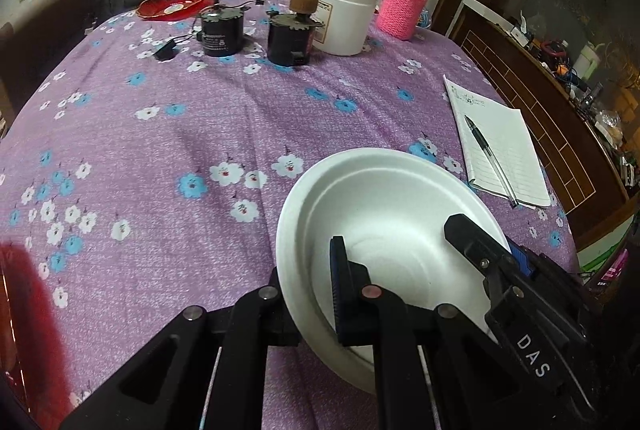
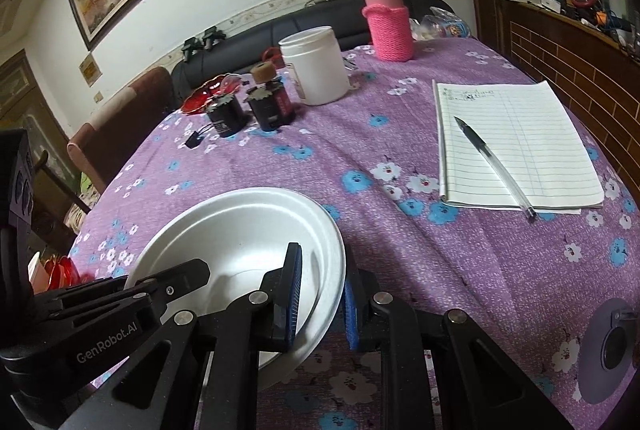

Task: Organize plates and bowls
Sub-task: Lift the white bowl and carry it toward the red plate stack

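Note:
A white foam bowl sits tilted just over the purple flowered tablecloth, held from both sides. My left gripper is shut on its left rim, one pad inside the bowl and the other finger hidden under the rim. My right gripper is shut on the opposite rim, one blue pad inside and one outside. Each gripper shows in the other's view: the right one, the left one. A red scalloped plate lies at the far end of the table.
Two black motors, a white jar and a pink-sleeved bottle stand at the back. A notepad with a pen lies on the right. Something red and blurred is at the near left edge; a grey round disc at the near right.

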{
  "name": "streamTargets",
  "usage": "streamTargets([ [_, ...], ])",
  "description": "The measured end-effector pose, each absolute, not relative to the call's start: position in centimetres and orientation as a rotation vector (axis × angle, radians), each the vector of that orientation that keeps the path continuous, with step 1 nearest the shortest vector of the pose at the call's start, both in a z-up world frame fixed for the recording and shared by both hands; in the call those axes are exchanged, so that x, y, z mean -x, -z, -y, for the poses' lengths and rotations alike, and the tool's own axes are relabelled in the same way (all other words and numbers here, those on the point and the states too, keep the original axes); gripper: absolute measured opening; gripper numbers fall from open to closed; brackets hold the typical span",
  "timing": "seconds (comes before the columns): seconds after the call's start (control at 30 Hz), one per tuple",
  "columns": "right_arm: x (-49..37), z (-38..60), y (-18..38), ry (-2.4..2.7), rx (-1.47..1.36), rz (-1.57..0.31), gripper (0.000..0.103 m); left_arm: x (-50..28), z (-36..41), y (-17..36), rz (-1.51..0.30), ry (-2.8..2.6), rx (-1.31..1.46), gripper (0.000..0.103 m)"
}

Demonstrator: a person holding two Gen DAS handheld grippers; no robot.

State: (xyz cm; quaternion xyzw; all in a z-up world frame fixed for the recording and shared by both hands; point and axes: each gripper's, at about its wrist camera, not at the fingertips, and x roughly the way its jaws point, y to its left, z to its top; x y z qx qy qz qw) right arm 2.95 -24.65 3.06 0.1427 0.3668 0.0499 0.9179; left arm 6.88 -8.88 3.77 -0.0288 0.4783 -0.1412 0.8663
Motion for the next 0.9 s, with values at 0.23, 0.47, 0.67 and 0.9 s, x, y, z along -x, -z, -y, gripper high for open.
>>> streamTargets([
  [0.23, -2.5, 23.1, -3.2, -0.131, -0.242, -0.734, 0.019, -5.7, 7.7, -4.4, -0.976, 0.26, 0.046, 0.01],
  [0.47, -1.9, 21.2, -3.1, -0.174, -0.21, -0.723, 0.019, -4.0, 6.0, -5.0, -0.941, 0.22, 0.026, 0.011],
  [0.67, -0.8, 18.7, -3.0, -0.195, -0.161, -0.72, 0.019, -2.4, 3.7, -5.0, -0.935, 0.191, 0.037, 0.011],
  [0.9, 1.9, 15.5, -4.2, -0.207, -0.106, -0.683, 0.02, 0.4, 1.1, -6.7, -0.872, 0.16, 0.029, 0.011],
])
